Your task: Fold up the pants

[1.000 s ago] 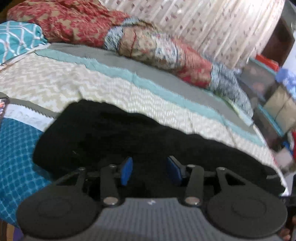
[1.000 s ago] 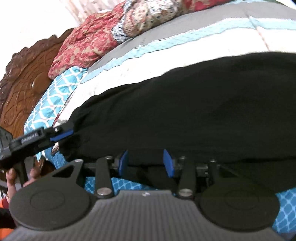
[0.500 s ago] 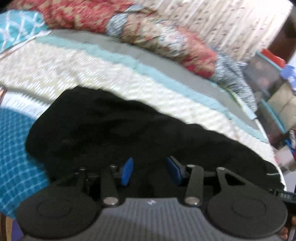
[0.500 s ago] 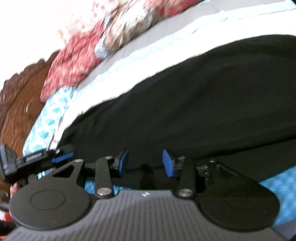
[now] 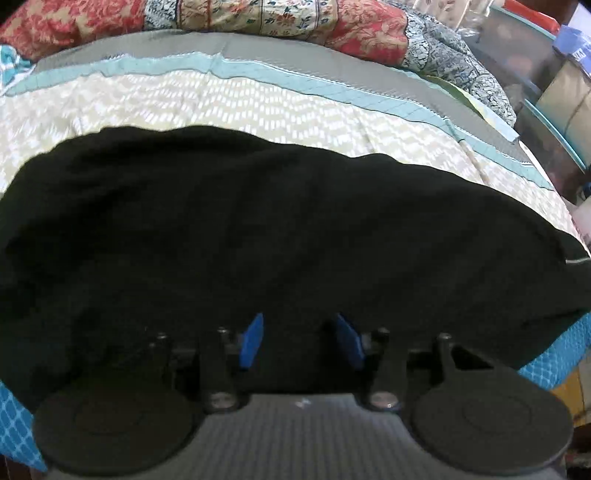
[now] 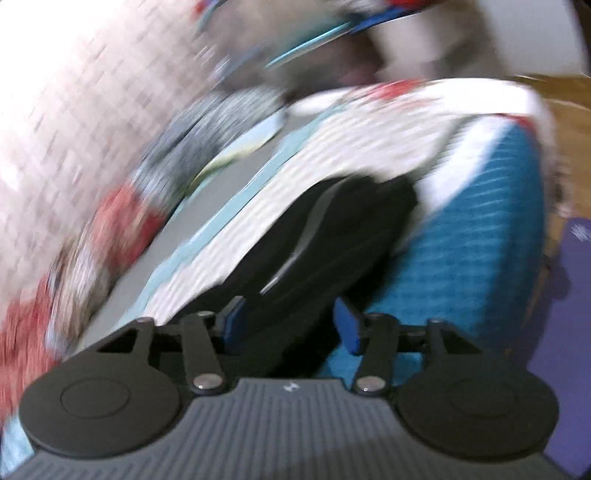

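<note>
Black pants (image 5: pixel 258 229) lie stretched across the bed, wide end at the left, narrow end at the right. My left gripper (image 5: pixel 300 341) is open and empty, its blue pads over the near edge of the pants at mid-length. In the blurred right wrist view the pants' leg end (image 6: pixel 332 240) with a grey stripe runs away from me. My right gripper (image 6: pixel 290 325) is open and empty, its left pad over the black cloth and its right pad over the blue bedcover.
The bed (image 5: pixel 258 99) has a cream zigzag cover with teal and grey bands and a blue patterned near part (image 6: pixel 461 236). Red and floral pillows (image 5: pixel 258 14) line the far side. Boxes (image 5: pixel 554 88) stand off the bed's right end. A purple mat (image 6: pixel 569 332) lies on the floor.
My left gripper has moved closer over the pants. My right gripper has swung fast from the middle of the pants toward their leg end near the foot of the bed. Both stay open.
</note>
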Demonstrator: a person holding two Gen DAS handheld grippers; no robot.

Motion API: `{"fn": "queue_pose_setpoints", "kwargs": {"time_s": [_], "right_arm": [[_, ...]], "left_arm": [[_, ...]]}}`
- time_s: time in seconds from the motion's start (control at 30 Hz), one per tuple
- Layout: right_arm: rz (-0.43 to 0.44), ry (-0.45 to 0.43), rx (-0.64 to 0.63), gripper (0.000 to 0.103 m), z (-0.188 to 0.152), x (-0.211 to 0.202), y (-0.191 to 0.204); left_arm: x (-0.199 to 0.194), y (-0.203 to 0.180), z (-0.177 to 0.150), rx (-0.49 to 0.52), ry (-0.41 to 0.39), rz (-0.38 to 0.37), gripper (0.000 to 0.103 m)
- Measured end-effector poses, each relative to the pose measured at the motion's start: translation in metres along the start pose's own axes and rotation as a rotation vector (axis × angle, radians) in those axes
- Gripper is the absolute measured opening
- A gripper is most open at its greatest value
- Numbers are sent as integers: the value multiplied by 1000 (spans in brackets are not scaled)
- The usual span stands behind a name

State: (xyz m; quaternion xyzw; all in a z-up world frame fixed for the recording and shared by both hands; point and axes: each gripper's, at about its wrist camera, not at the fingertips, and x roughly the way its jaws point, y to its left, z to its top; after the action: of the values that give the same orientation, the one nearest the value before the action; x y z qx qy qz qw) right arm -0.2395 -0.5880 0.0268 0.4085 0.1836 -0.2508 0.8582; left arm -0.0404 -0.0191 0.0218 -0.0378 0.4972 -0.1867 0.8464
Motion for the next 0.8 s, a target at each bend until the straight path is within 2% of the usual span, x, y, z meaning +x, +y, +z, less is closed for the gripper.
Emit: {"fn": "queue_pose_setpoints", "kwargs": {"time_s": [0.17, 0.3, 0.4, 0.43, 0.47, 0.5, 0.53, 0.6, 0.7, 0.8], "right_arm": [[27, -10, 164, 59, 10, 26, -38], [157, -4, 265, 59, 15, 49, -58], [214, -11, 346, 59, 22, 61, -66], [225, -10, 371, 58, 23, 64, -67], [227, -7, 377, 51, 25, 65, -65], [221, 1, 358, 41, 27, 62, -60], [215, 13, 315, 13, 31, 60, -54], [221, -1, 223, 12, 37, 51, -36], [266, -17, 33, 11, 44, 31, 10], [332, 12, -250, 11, 36, 17, 78]], "left_arm": [[-11, -1, 3, -45, 2, -16, 47], [-19, -5, 5, -63, -8, -22, 49], [-20, -6, 5, -72, -7, -21, 50], [-20, -6, 5, -76, -4, -21, 50], [-20, -7, 5, -79, -3, -21, 50], [-21, -7, 5, -80, -5, -23, 50], [-22, -8, 5, -81, -9, -25, 50], [-25, -8, 6, -81, -19, -32, 50], [-28, -5, 7, -90, -31, -36, 50], [-27, -3, 8, -106, -35, -43, 50]]}}
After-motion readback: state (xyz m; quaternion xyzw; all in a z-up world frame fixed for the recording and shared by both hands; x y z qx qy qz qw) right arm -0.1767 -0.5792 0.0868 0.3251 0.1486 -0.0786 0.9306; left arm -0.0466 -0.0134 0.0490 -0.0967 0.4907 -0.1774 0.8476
